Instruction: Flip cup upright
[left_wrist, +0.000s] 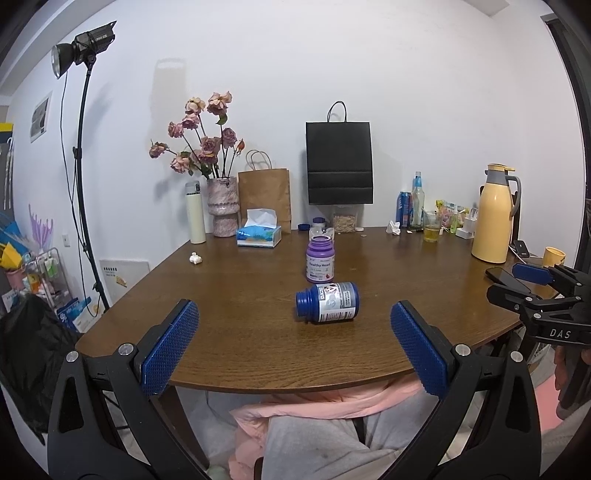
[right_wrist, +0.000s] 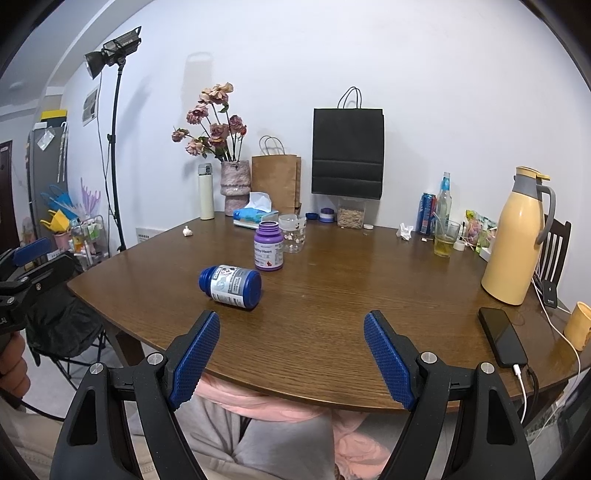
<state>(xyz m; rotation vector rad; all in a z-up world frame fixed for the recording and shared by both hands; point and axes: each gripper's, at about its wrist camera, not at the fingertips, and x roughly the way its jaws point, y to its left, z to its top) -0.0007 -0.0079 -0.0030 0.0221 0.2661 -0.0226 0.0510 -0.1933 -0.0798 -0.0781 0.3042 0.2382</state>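
A blue pill bottle (left_wrist: 328, 302) (right_wrist: 231, 286) lies on its side on the brown table (left_wrist: 240, 332) (right_wrist: 332, 314), its open neck pointing left. Behind it a purple bottle (left_wrist: 320, 260) (right_wrist: 269, 246) stands upright without a lid. A clear printed glass cup (right_wrist: 292, 233) stands right behind the purple bottle, and in the left wrist view only the cup's top (left_wrist: 322, 232) shows. I cannot tell which way up the cup is. My left gripper (left_wrist: 294, 304) hangs open over the near table edge, in front of the blue bottle. My right gripper (right_wrist: 291, 314) is open and empty, to the right of that bottle.
Along the back wall stand a thermos (right_wrist: 206, 192), a flower vase (right_wrist: 235, 182), a tissue box (right_wrist: 255, 215), paper bags (right_wrist: 347, 151), bottles and a glass of yellow liquid (right_wrist: 445, 239). At the right are a yellow jug (right_wrist: 515, 240), a charging phone (right_wrist: 501, 336) and a yellow cup (right_wrist: 579, 325).
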